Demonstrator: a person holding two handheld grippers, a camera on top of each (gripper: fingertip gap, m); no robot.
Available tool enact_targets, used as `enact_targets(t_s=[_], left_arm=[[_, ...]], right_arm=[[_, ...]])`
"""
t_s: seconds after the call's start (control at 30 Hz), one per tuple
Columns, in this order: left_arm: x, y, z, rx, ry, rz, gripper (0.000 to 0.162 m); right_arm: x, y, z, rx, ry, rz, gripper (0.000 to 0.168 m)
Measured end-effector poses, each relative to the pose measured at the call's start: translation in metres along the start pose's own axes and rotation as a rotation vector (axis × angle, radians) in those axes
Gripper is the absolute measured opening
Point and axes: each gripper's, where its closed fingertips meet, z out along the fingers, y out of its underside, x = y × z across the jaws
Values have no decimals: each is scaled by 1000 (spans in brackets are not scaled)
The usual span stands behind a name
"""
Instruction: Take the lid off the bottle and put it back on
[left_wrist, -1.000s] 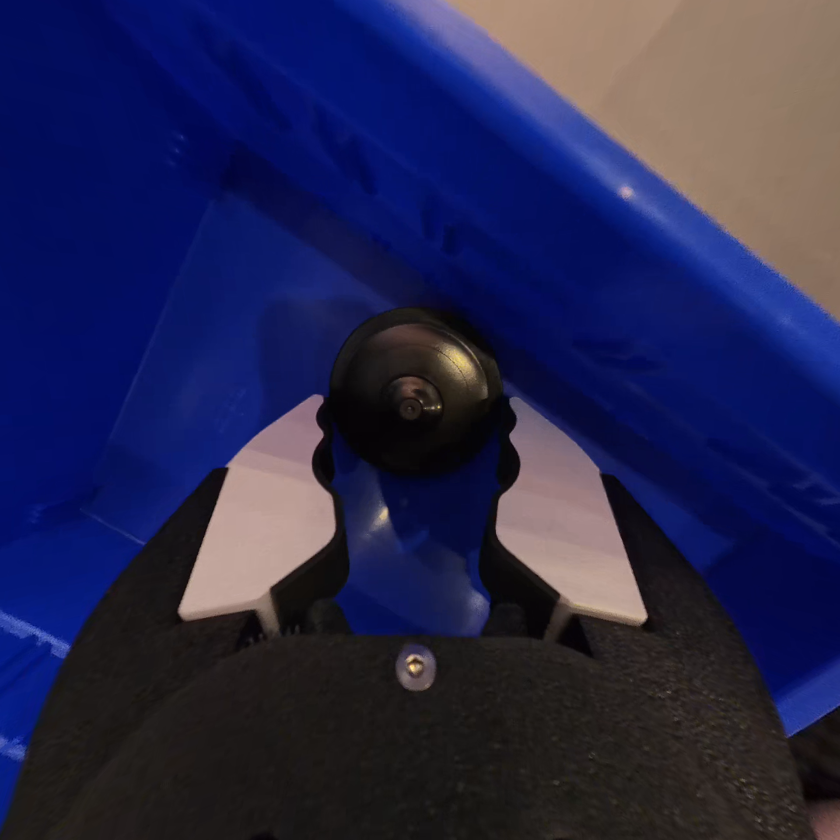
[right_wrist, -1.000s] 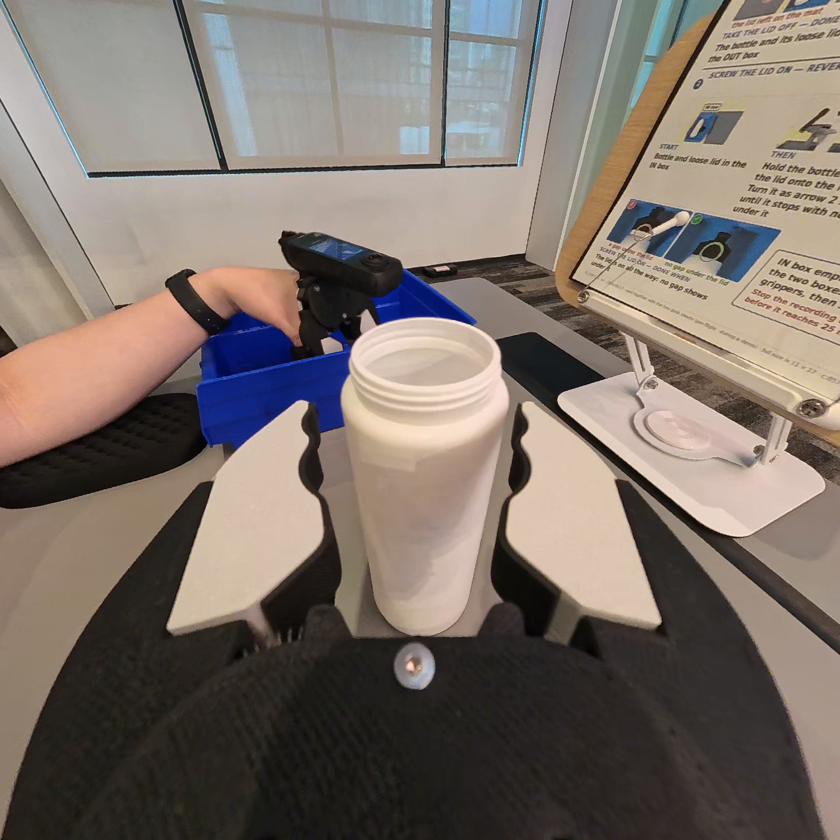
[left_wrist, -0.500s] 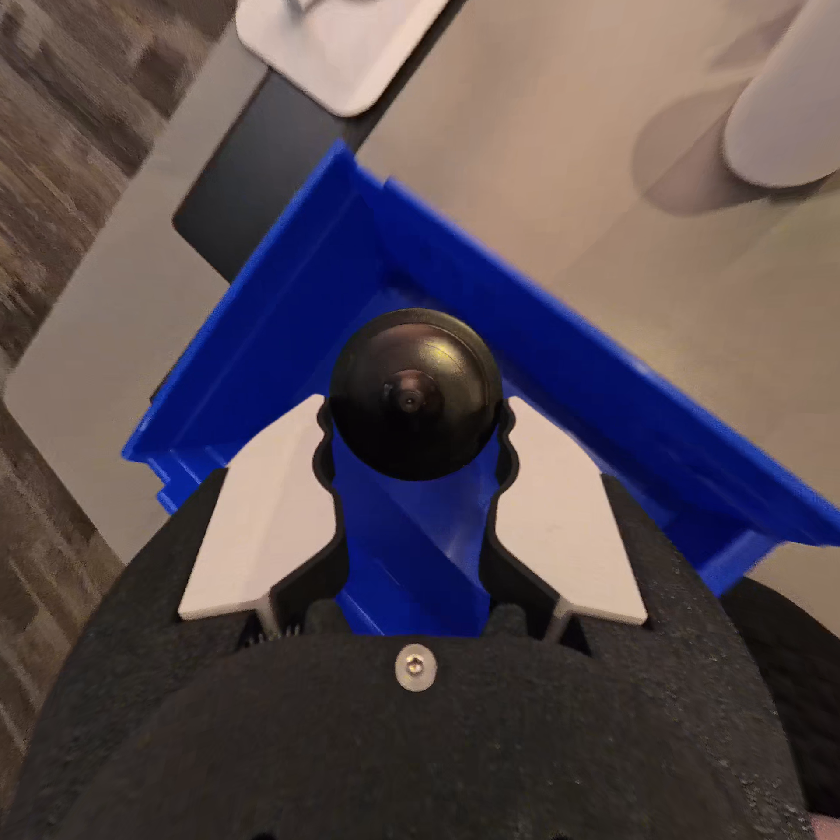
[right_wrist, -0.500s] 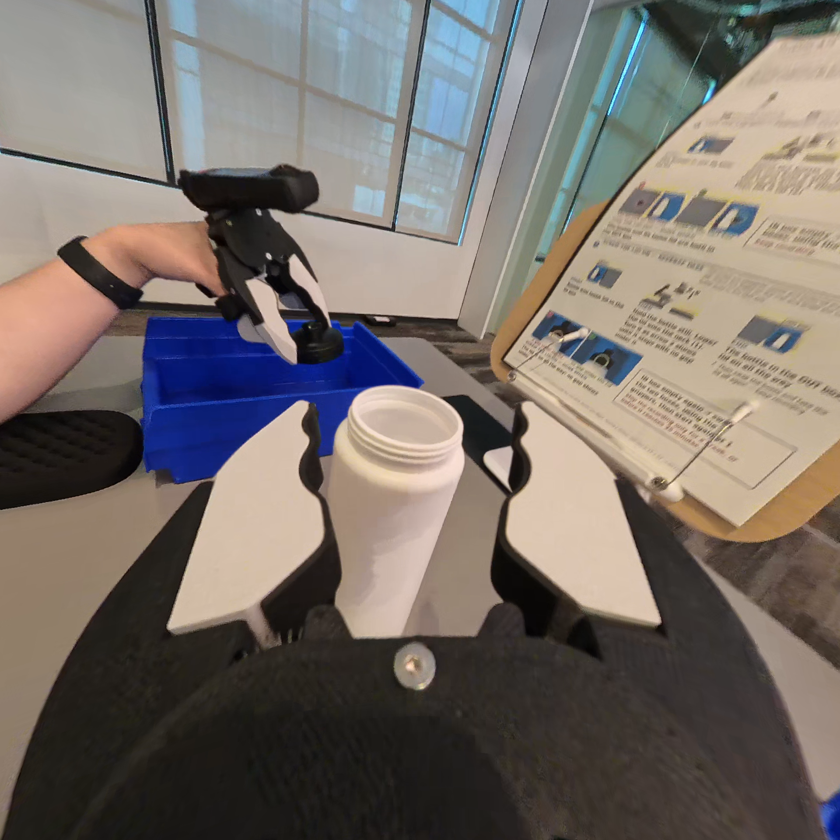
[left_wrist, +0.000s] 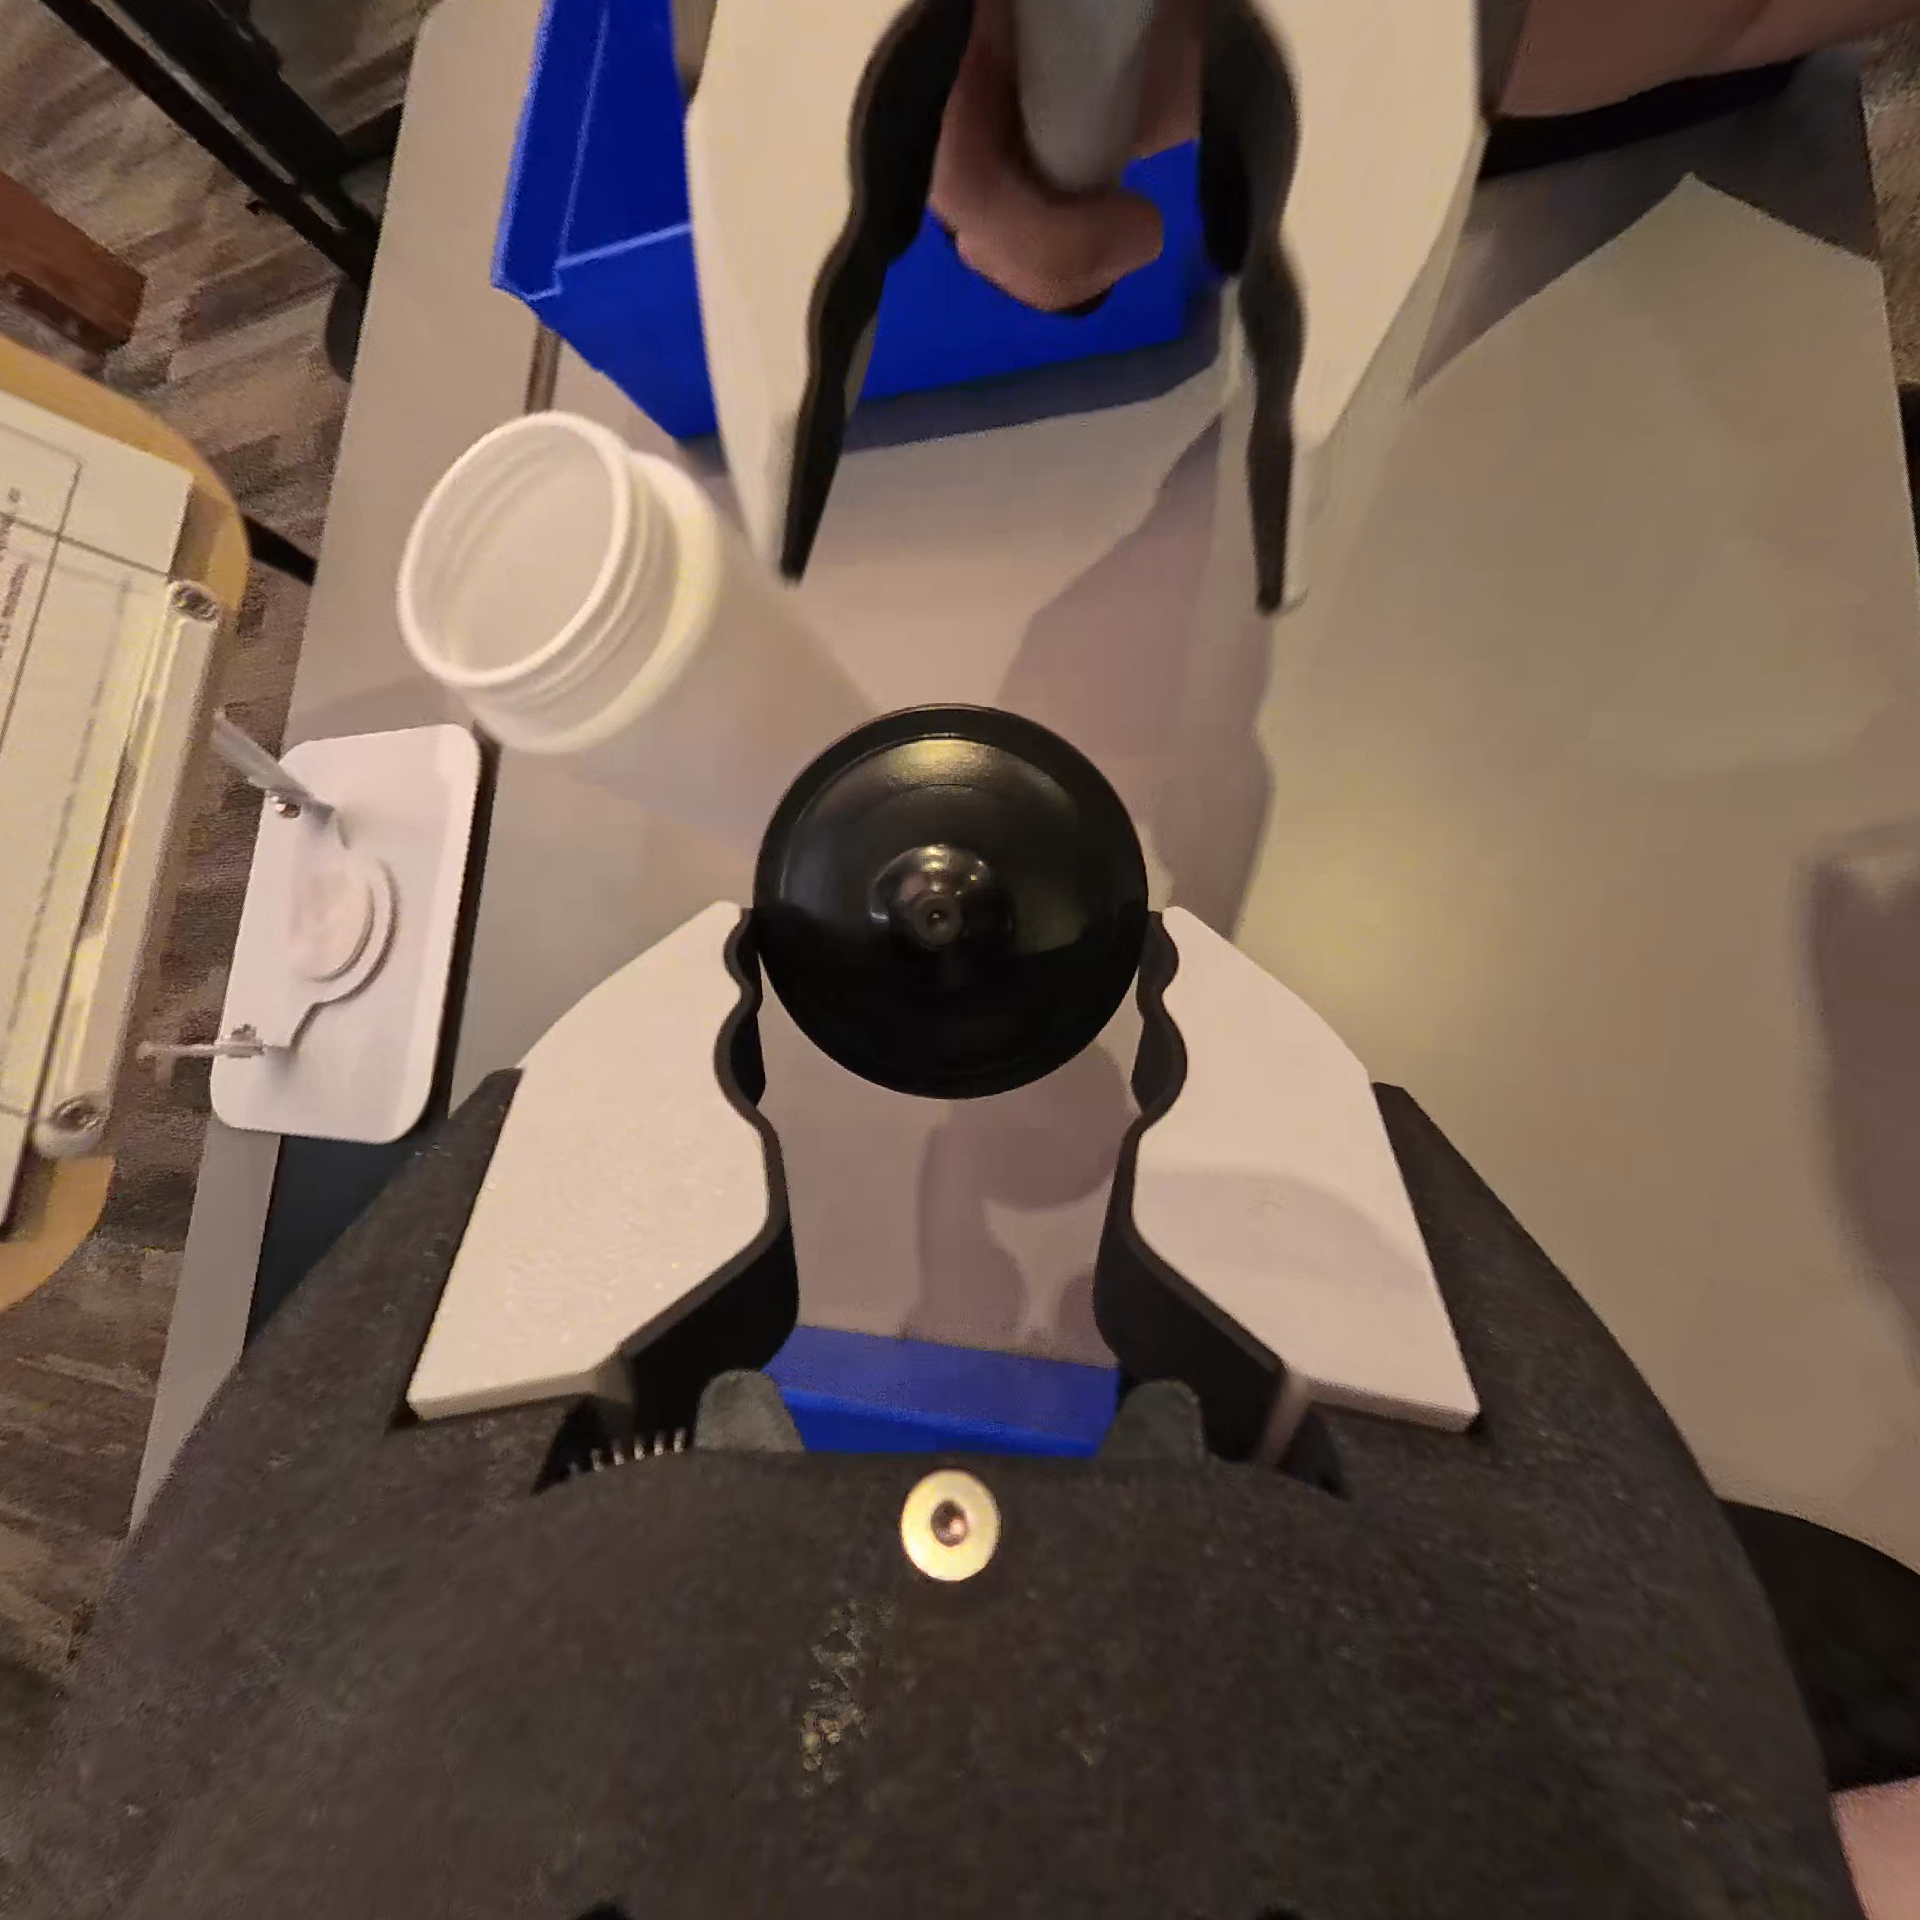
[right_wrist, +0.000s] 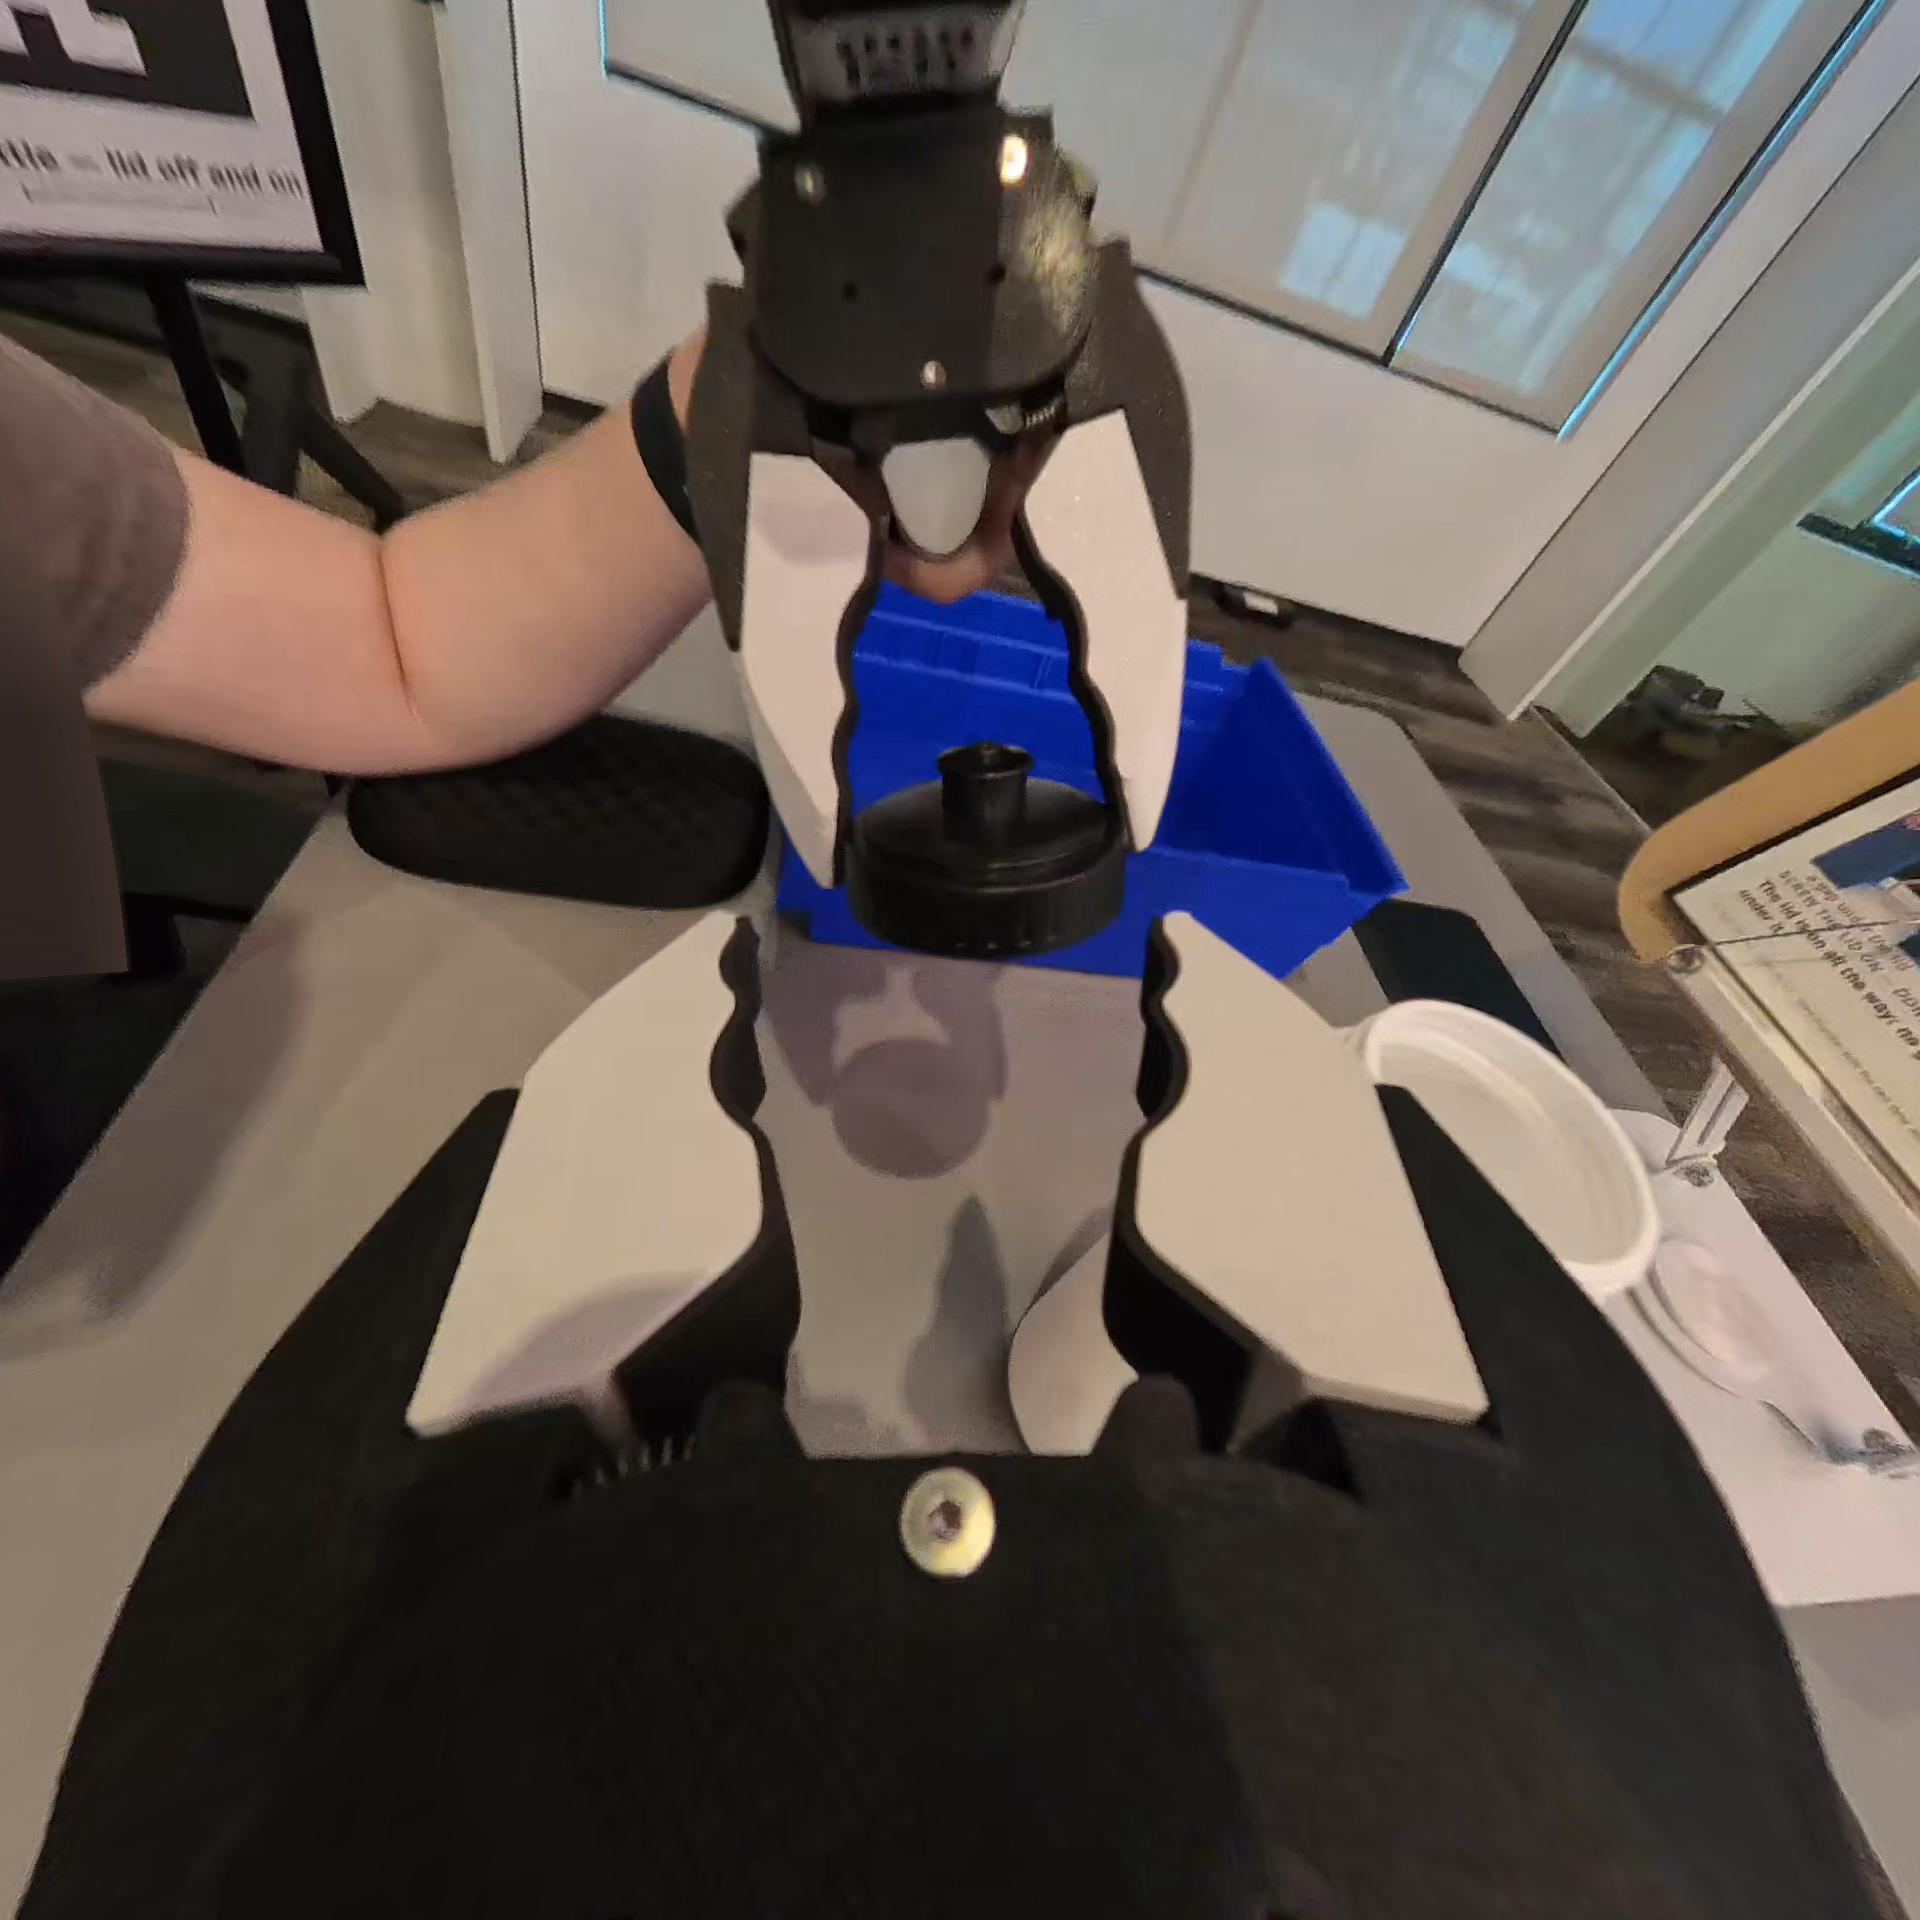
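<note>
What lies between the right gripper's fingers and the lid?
Nothing: the right wrist view shows only bare grey table between the open right gripper and the lid, which the left gripper holds.

A grey table (right_wrist: 312, 1091) carries everything. On it stands a white bottle (left_wrist: 551, 582), open at the top. A blue bin (right_wrist: 1226, 810) sits at the far side, and a second blue bin (left_wrist: 623, 260) shows in the left wrist view. A black pad (right_wrist: 551, 810) lies beside the bin. A white stand base (left_wrist: 353, 935) rests near the bottle.
</note>
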Motion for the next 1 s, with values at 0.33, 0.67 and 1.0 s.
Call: enact_targets(t_s=[0.33,0.67,1.0], left_arm=[[21,-7,20,-34,66,51,70],[24,-7,25,-45,77,46,70],[16,-11,18,-24,26,29,77]], right_arm=[[-13,25,22,-123,-34,-6,73],[-13,27,26,-124,-27,-4,70],[-7,28,21,-177,20,-66,68]])
